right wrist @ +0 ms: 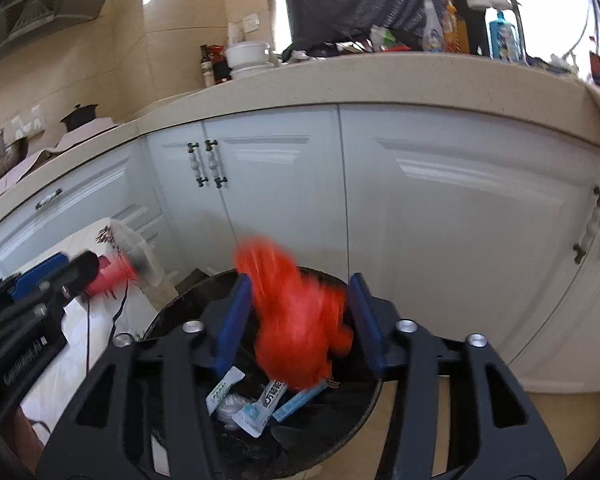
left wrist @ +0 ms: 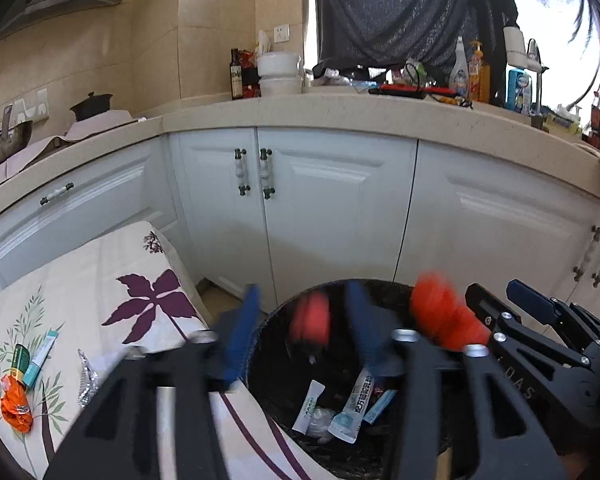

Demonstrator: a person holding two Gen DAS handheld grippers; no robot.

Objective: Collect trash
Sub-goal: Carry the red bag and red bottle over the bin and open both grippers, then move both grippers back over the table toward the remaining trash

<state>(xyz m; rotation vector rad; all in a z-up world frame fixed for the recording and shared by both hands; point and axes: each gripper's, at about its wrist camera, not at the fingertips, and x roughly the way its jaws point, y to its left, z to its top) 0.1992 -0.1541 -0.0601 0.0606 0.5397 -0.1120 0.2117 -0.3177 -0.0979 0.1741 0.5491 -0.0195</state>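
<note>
Over the black trash bin [left wrist: 384, 300] in the left wrist view, the left gripper [left wrist: 304, 332] stands spread, a blurred red wrapper [left wrist: 311, 320] loose between its fingers; more wrappers [left wrist: 18, 400] lie on the patterned surface [left wrist: 140, 264]. In the right wrist view, the right gripper [right wrist: 298, 316] is likewise spread around a crumpled orange-red wrapper [right wrist: 296, 320] above the bin [right wrist: 364, 404]. Such wrappers are probably light, soft and crushable; pinch them across a crumpled fold.

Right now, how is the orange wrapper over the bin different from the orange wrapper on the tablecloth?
The orange wrapper over the bin is blurred, caught between the right gripper fingers above the trash bin; the orange wrapper on the tablecloth looks sharp and lies flat. The one over the bin looks bigger in view; the one on the tablecloth sits beside a green packet. Both are crumpled and bright orange.
</note>
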